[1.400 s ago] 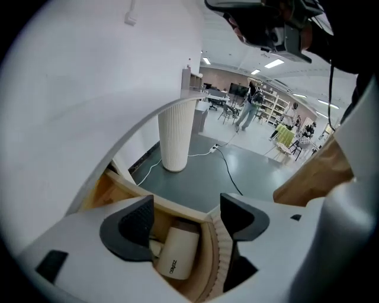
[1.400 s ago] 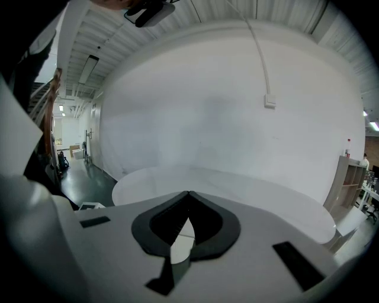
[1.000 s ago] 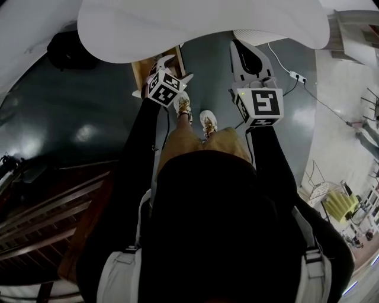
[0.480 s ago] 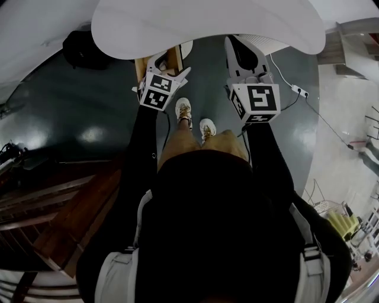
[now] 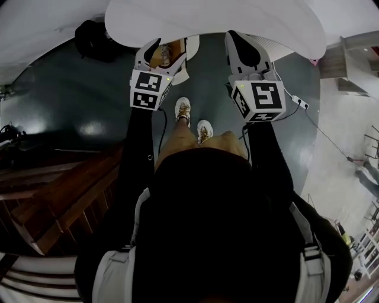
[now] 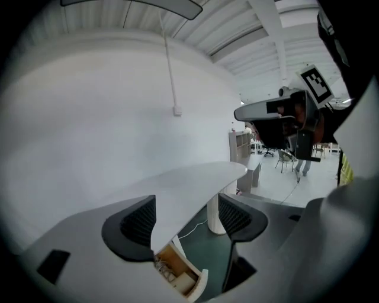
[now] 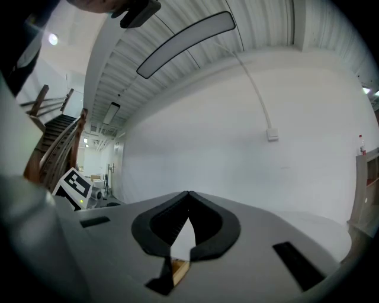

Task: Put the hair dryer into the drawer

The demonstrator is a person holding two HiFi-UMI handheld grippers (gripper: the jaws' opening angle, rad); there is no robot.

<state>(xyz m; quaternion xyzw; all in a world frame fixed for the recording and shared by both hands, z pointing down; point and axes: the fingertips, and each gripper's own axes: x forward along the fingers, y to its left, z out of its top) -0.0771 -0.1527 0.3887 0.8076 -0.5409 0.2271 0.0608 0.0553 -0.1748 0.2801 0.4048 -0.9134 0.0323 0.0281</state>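
My left gripper [image 5: 167, 47] is raised at the edge of the white table [image 5: 213, 15], its jaws wide apart with nothing between them; they have just been closing slightly. In the left gripper view its pads [image 6: 139, 222] frame the tabletop [image 6: 189, 180] and the open wooden drawer [image 6: 180, 277] under it. Small items lie in the drawer [image 5: 164, 56]; I cannot make out a hair dryer. My right gripper [image 5: 241, 40] is held level beside it, shut and empty; in the right gripper view its fingertips [image 7: 188, 196] meet. The right gripper [image 6: 278, 112] also shows in the left gripper view.
A black bag [image 5: 95, 38] lies on the dark floor at the upper left. Wooden stairs [image 5: 59, 195] run along the left. A power strip [image 5: 299, 102] with a cable lies at the right. A white pedestal [image 6: 216, 216] carries the table. My shoes [image 5: 183, 109] stand below the drawer.
Both grippers have risen toward the table edge, the left one further; it now points over the open drawer. The right gripper's jaws have stayed shut.
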